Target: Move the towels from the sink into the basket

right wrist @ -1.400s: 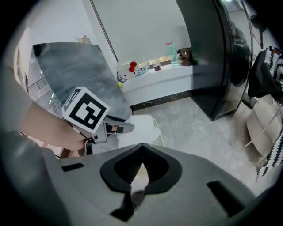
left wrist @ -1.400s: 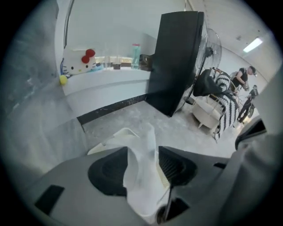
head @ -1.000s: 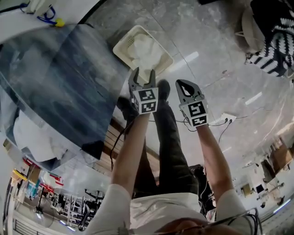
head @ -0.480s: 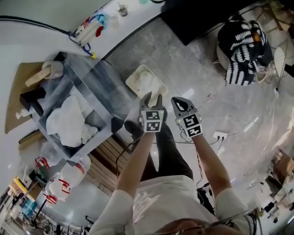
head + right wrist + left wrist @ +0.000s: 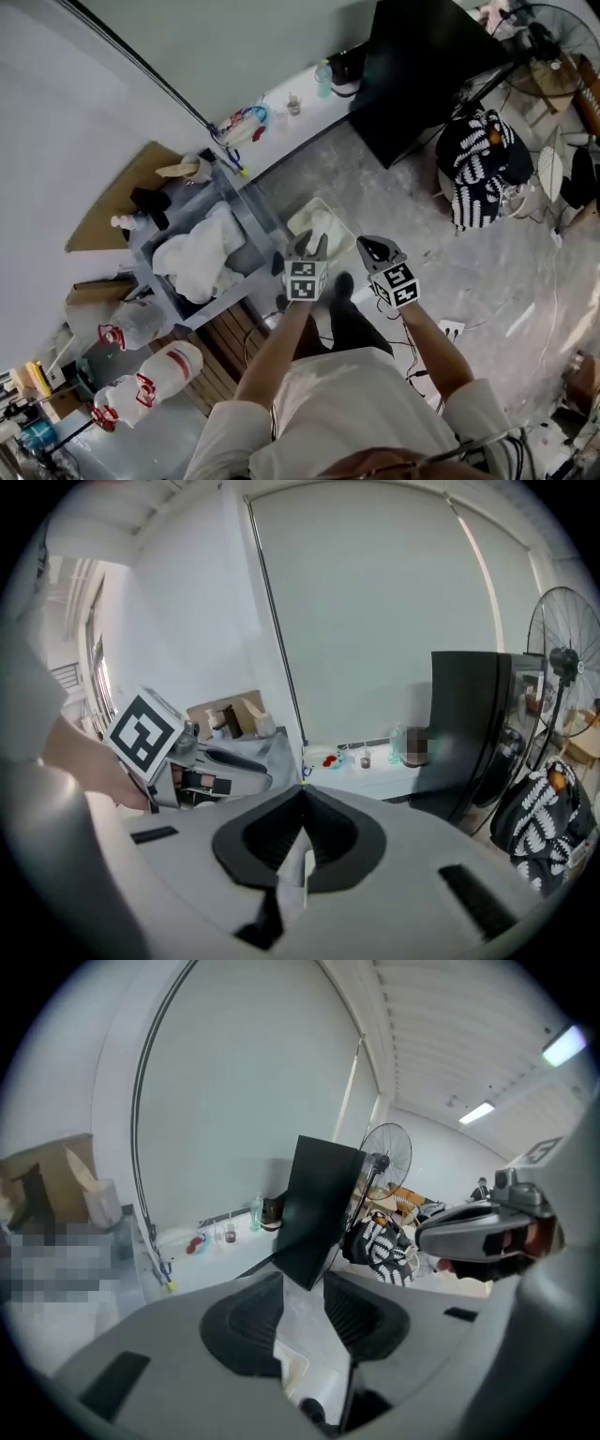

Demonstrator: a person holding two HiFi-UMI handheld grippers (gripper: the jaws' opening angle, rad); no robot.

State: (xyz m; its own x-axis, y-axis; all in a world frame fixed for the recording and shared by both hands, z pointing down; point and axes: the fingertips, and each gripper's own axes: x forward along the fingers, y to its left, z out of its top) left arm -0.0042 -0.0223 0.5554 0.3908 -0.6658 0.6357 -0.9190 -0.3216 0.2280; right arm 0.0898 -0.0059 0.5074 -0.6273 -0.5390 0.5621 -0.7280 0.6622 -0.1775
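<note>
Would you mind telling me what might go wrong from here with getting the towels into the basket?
1. The left tool is closing its jaws on nothing and the right tool is shut; unless reopened, they may just shove the towels heaped in the sink.
2. The basket sits down on the floor, well below both tools; a released towel could miss it.

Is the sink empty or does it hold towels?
Not empty: white towels lie heaped in the sink, seen in the head view.

White towels (image 5: 202, 258), grey sink (image 5: 253, 220), cream basket (image 5: 305, 214), blk/wht zigzag cloth (image 5: 478, 159), blk panel (image 5: 422, 66).
</note>
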